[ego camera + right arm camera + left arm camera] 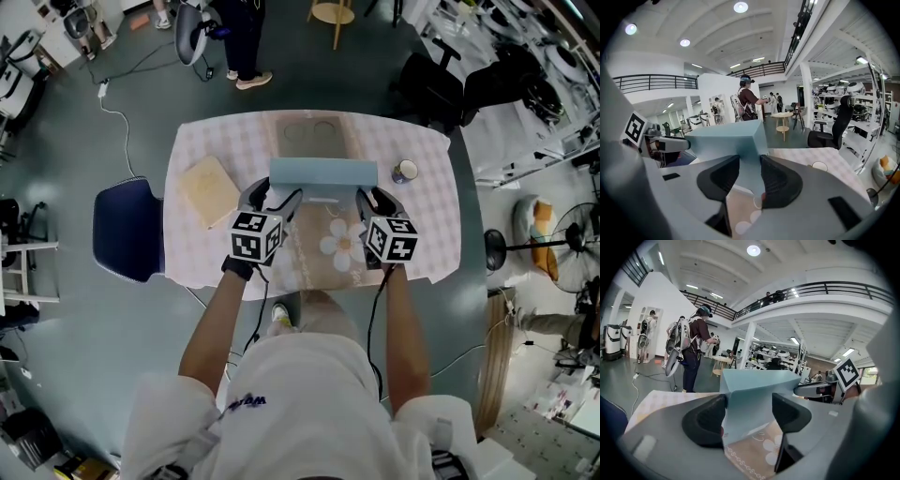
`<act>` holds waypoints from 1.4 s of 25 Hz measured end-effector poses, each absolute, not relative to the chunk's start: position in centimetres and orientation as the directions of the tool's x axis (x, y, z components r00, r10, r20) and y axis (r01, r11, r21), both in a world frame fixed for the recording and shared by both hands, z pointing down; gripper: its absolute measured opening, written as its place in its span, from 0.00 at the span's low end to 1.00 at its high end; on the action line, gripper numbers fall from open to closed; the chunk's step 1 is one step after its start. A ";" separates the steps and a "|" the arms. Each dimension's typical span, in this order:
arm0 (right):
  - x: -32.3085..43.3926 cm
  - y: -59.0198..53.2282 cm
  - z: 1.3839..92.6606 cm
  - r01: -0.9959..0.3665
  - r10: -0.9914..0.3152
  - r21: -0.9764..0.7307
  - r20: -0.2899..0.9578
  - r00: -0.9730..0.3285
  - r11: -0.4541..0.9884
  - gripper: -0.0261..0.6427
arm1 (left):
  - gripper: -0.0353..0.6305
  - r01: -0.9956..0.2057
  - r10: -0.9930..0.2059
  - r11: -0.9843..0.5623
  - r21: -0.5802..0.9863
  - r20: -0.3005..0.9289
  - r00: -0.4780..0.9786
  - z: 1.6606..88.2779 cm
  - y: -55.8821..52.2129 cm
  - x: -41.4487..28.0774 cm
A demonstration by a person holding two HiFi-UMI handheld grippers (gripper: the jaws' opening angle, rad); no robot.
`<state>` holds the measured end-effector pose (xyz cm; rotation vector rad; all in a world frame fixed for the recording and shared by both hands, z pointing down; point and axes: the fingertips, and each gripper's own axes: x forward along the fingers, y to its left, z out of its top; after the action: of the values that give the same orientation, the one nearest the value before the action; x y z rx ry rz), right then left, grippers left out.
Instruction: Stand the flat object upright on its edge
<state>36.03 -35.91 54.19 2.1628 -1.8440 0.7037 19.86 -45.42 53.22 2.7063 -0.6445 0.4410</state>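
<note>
A flat light-blue box point(322, 172) stands on its long edge across the middle of the table point(427, 220), over a brown mat with a white flower point(341, 244). My left gripper point(279, 199) clasps its left end and my right gripper point(368, 199) clasps its right end. In the left gripper view the box point(754, 390) fills the gap between the dark pads point(710, 420) of the left gripper point(749, 416). In the right gripper view the box's end point(726, 138) is pinched between the pads point(776, 180) of the right gripper point(749, 176).
A tan square board point(210, 190) lies on the table's left part and a small round cup point(404, 171) stands to the right of the box. A blue chair point(127, 230) is at the table's left side. A person point(242, 42) stands beyond the far edge.
</note>
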 end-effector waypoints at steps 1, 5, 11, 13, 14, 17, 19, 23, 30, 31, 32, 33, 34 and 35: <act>36.0 -35.8 54.2 -0.970 -0.868 -0.144 0.485 0.103 -0.195 0.26 | 0.52 -0.476 -0.378 -0.847 0.234 0.363 0.851 53.0 -45.3 19.8; 35.9 -35.3 54.3 -0.966 -0.869 -0.157 0.483 0.107 -0.207 0.26 | 0.52 -0.464 -0.369 -0.857 0.223 0.362 0.856 52.6 -44.9 19.7; 35.7 -35.2 54.5 -0.967 -0.864 -0.150 0.491 0.109 -0.207 0.26 | 0.52 -0.462 -0.365 -0.860 0.219 0.370 0.855 52.9 -44.7 19.6; 35.7 -35.2 54.5 -0.967 -0.864 -0.149 0.492 0.110 -0.208 0.26 | 0.52 -0.462 -0.365 -0.859 0.219 0.370 0.854 52.8 -44.7 19.6; 35.7 -35.2 54.5 -0.966 -0.864 -0.150 0.490 0.111 -0.209 0.26 | 0.52 -0.462 -0.366 -0.860 0.218 0.368 0.855 52.8 -44.7 19.6; 35.8 -35.3 54.5 -0.965 -0.872 -0.157 0.477 0.111 -0.209 0.27 | 0.52 -0.459 -0.367 -0.862 0.216 0.359 0.858 52.5 -44.6 19.6; 35.8 -35.4 54.5 -0.965 -0.878 -0.159 0.465 0.112 -0.208 0.28 | 0.52 -0.454 -0.363 -0.865 0.215 0.357 0.861 52.4 -44.4 19.5; 35.6 -34.8 56.5 -0.966 -0.866 -0.164 0.491 0.094 -0.198 0.30 | 0.51 -0.443 -0.336 -0.868 0.224 0.392 0.856 54.1 -43.5 19.2; 34.9 -34.2 57.4 -0.973 -0.879 -0.163 0.472 0.068 -0.163 0.37 | 0.54 -0.453 -0.367 -0.875 0.173 0.373 0.852 55.2 -43.0 18.8; 35.0 -34.2 57.6 -0.975 -0.876 -0.153 0.477 0.072 -0.164 0.39 | 0.54 -0.456 -0.370 -0.872 0.176 0.373 0.851 55.3 -43.1 18.9; 35.2 -34.2 57.7 -0.975 -0.873 -0.147 0.481 0.077 -0.167 0.41 | 0.54 -0.461 -0.374 -0.870 0.176 0.374 0.849 55.4 -43.2 19.0; 35.4 -34.2 57.7 -0.974 -0.872 -0.145 0.483 0.082 -0.172 0.41 | 0.55 -0.465 -0.378 -0.868 0.173 0.377 0.846 55.4 -43.4 19.0; 35.6 -34.1 57.7 -0.974 -0.871 -0.144 0.483 0.086 -0.177 0.41 | 0.57 -0.470 -0.382 -0.866 0.170 0.380 0.842 55.5 -43.6 19.0; 35.7 -34.0 57.7 -0.973 -0.871 -0.143 0.483 0.090 -0.179 0.41 | 0.58 -0.472 -0.384 -0.865 0.168 0.383 0.840 55.6 -43.7 18.9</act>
<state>35.66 -34.04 57.70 2.1494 -1.8587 0.6991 18.92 -43.72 55.57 2.7635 -0.6551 0.4963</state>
